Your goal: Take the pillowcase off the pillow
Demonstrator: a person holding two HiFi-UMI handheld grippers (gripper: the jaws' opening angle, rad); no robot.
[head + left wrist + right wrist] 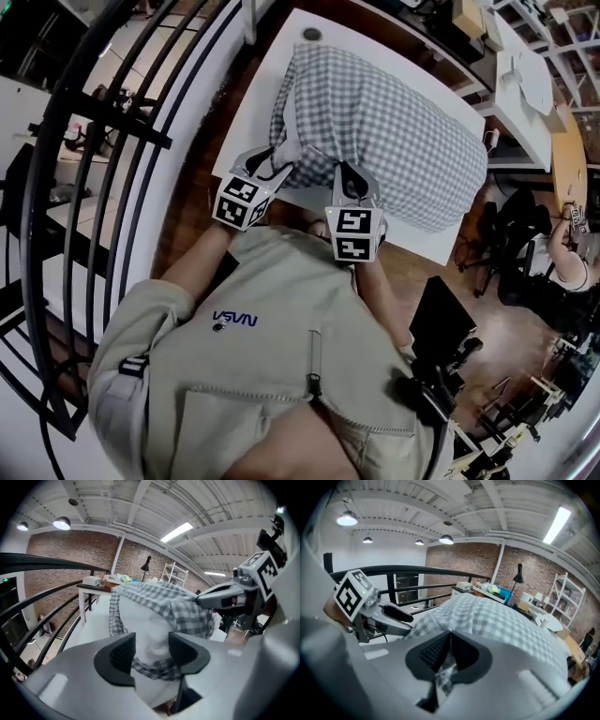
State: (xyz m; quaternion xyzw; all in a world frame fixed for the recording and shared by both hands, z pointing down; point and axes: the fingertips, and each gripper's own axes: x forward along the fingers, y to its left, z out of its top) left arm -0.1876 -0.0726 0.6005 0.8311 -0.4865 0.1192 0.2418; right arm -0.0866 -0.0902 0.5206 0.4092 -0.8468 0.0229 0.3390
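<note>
while your right gripper clamps the grey checked cloth pillowcase, your left gripper stands open around the white pillow.

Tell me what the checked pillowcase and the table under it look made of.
The pillowcase: woven cloth, probably cotton, matte; it creases and bunches at its open end. The table: smooth plain white top, perhaps laminate or painted board; can't tell which.
</note>
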